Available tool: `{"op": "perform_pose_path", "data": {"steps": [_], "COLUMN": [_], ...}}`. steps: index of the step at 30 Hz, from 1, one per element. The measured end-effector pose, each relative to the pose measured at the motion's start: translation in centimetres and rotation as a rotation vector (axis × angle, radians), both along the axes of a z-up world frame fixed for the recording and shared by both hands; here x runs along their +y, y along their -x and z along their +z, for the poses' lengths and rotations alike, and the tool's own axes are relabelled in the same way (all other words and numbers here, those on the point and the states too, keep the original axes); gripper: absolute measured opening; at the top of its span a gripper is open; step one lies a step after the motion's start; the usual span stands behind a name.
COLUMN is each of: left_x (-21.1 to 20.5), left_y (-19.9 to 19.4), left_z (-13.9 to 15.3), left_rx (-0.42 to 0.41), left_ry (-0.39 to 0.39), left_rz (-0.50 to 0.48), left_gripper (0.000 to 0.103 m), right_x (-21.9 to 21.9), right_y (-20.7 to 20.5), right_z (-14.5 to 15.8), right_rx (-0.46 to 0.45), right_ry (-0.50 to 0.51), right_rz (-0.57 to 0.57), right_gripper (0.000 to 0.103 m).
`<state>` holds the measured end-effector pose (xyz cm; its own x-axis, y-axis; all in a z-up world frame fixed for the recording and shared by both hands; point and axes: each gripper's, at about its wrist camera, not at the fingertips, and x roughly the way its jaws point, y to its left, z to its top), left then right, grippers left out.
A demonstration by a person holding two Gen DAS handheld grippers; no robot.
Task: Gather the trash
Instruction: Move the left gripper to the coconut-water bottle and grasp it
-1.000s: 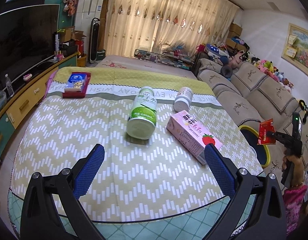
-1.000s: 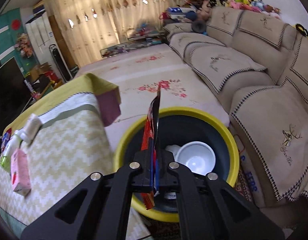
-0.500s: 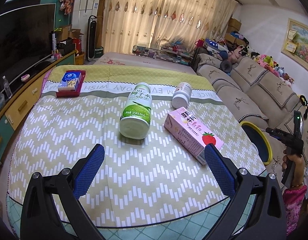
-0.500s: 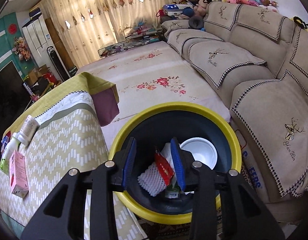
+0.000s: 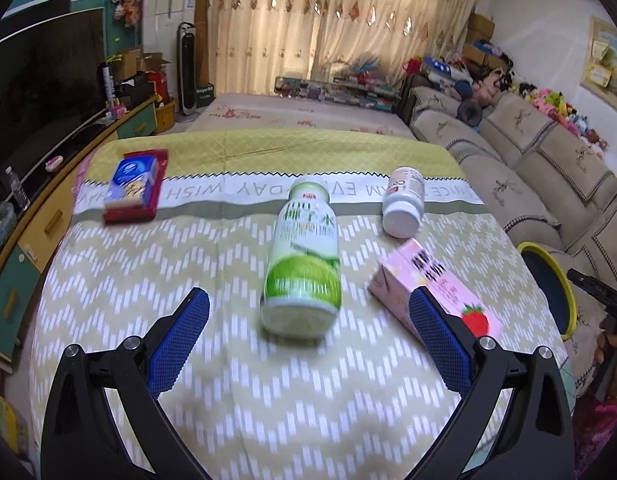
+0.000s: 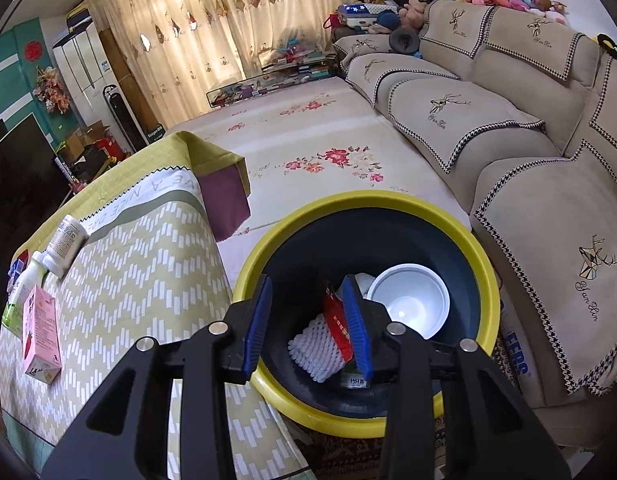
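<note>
My left gripper [image 5: 308,300] hangs wide open over the table, holding nothing. A green-and-white bottle [image 5: 302,272] lies on its side just ahead, between the finger lines. The pink strawberry carton [image 5: 424,268] lies by the right finger, and a small white bottle [image 5: 402,202] lies beyond it. My right gripper [image 6: 307,284] stands open above the yellow-rimmed dark bin [image 6: 360,200], with nothing between its blue pads. The red wrapper [image 6: 336,322] lies inside the bin beside a white foam net [image 6: 312,346] and a white bowl [image 6: 408,300].
A red tray with a blue packet [image 5: 134,190] sits at the table's far left. The zigzag tablecloth [image 5: 148,280] covers the table. The bin stands on the floor between the table's right edge and a beige sofa [image 6: 508,128]. A TV cabinet [image 5: 24,240] runs along the left.
My right gripper opened and the red wrapper dropped into the bin. My left gripper moved forward over the table, closer to the green bottle and the pink carton.
</note>
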<state>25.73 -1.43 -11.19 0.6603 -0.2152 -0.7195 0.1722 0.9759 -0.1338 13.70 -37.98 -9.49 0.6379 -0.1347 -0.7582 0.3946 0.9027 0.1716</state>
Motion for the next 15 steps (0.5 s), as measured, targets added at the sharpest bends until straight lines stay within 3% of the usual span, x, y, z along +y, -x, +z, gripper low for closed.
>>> {"op": "perform_pose_path", "data": {"steps": [8,15], "left_x": [-1.4,-2.6], "left_y": [-6.9,-9.9], "left_z": [-0.8,-1.6], "left_rx": [0.153,0.234], "left_ry": [-0.105,-0.212], "left_rz": [-0.051,-0.076], "left_gripper": [0.098,0.096], "right_x": [0.1,0.3], "right_y": [-0.2,-0.3], "right_z": [-0.2,-0.4], "right_rx": [0.019,0.025], "right_ry": [0.002,-0.002], "right_rz": [0.011,0.02], "right_gripper": [0.036,0.036]}}
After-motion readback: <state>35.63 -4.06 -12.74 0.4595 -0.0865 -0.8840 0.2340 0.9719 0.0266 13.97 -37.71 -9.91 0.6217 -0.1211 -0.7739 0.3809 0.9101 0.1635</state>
